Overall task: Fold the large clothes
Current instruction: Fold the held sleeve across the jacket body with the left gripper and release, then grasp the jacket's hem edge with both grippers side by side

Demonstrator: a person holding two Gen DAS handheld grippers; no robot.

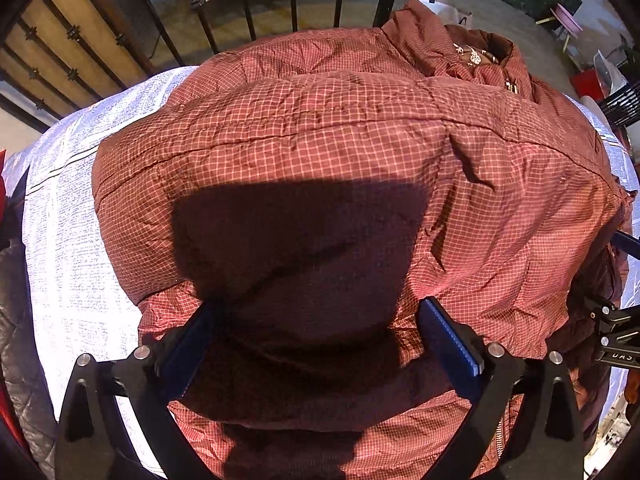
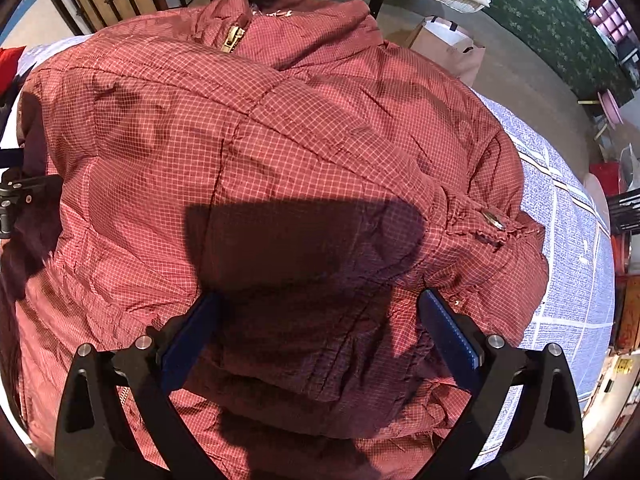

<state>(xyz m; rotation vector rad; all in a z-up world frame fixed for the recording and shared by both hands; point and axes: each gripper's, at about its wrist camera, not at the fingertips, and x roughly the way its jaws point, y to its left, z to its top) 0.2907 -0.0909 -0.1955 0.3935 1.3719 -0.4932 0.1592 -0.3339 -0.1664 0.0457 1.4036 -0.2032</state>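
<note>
A large red checked padded jacket [image 1: 320, 140] lies spread on a white printed cloth [image 1: 68, 216]. Its sleeves lie folded across the body. In the right wrist view the jacket [image 2: 280, 128] shows its collar and brass zipper [image 2: 232, 40] at the far end and a snap cuff [image 2: 490, 220] at the right. My left gripper [image 1: 320, 312] is open and empty, hovering just above the jacket's near part. My right gripper [image 2: 318, 308] is open and empty above the jacket's near right part. Each casts a dark shadow on the fabric.
A black iron railing [image 1: 248, 4] runs along the far edge. A dark quilted garment [image 1: 16, 320] lies at the left edge of the left wrist view. A paper bag [image 2: 452, 40] stands on the floor beyond the jacket. The other gripper's black frame [image 1: 616, 332] shows at right.
</note>
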